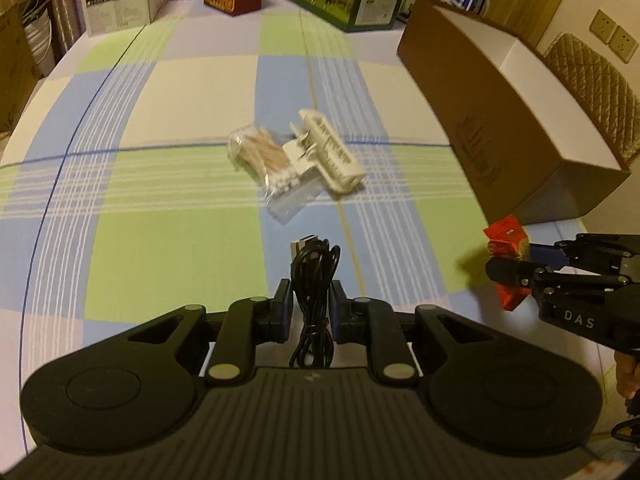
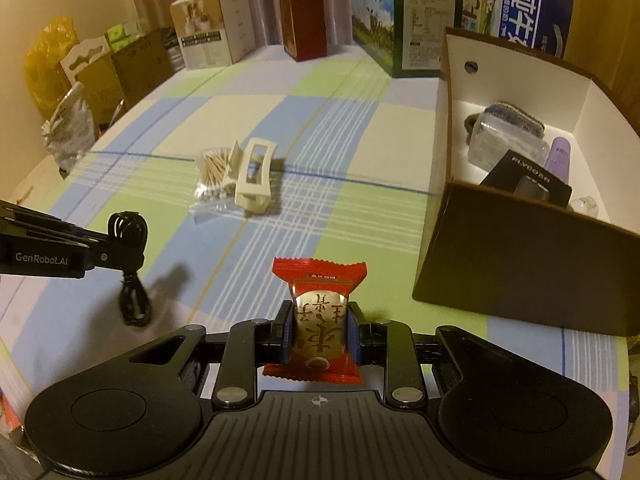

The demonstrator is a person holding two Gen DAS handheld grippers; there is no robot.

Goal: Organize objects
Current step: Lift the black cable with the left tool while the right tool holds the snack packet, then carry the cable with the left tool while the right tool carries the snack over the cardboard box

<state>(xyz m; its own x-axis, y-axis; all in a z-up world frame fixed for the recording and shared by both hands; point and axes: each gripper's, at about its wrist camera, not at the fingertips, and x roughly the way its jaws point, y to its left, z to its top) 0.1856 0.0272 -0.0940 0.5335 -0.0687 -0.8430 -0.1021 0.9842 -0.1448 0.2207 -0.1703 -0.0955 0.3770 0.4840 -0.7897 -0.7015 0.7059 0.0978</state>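
My left gripper (image 1: pixel 313 300) is shut on a coiled black USB cable (image 1: pixel 314 280), held just above the checked cloth; the same cable (image 2: pixel 130 264) hangs from it at the left of the right wrist view. My right gripper (image 2: pixel 320 326) is shut on a red and gold snack packet (image 2: pixel 318 320), also seen as a red packet (image 1: pixel 507 240) at the right of the left wrist view. A bag of cotton swabs (image 1: pixel 262 160) and a cream hair claw clip (image 1: pixel 328 152) lie together mid-table. An open brown cardboard box (image 2: pixel 520 248) stands to the right.
The box holds a black carton (image 2: pixel 528 180), a clear case (image 2: pixel 504 144) and a purple item (image 2: pixel 560 158). Several printed cartons (image 2: pixel 416 20) line the far edge of the table. Bags and boxes (image 2: pixel 72 120) sit beyond the left edge. A person's hand (image 1: pixel 628 372) shows at the right.
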